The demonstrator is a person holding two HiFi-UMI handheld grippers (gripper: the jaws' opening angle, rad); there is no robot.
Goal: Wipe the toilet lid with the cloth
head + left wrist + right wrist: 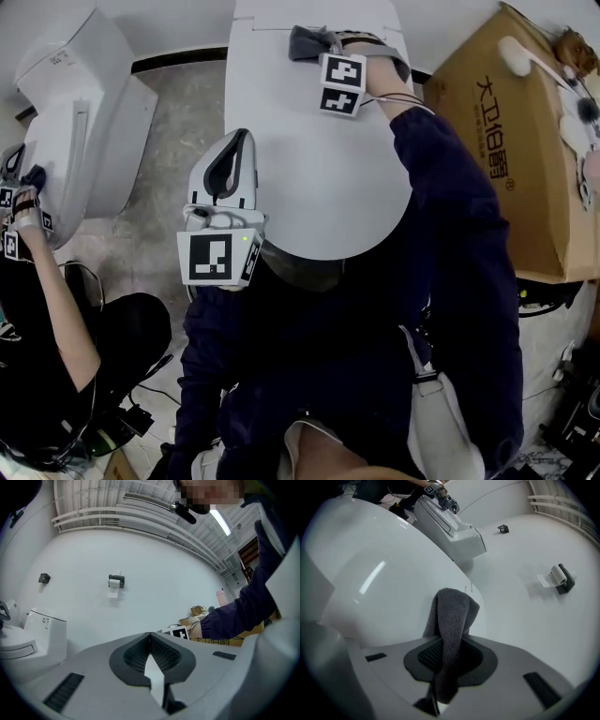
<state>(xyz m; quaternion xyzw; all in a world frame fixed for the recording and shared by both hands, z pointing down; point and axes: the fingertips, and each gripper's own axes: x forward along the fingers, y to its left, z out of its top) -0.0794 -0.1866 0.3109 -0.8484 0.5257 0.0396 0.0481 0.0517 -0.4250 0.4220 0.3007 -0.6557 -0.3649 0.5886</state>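
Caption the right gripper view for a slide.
Right gripper shut on a grey cloth, held over the white toilet lid.

Head view above toilet lid (319, 178); gripper views along jaws.

1. Toilet lid (309, 159): white, glossy, oval; shut flat; its rounded front end lies nearest the person, its far end by the tank.
2. Cloth (452, 616): dark grey, fleecy, folded over on itself; pinched between the jaws of the right gripper (449, 637); its free end lies against the lid's far end.
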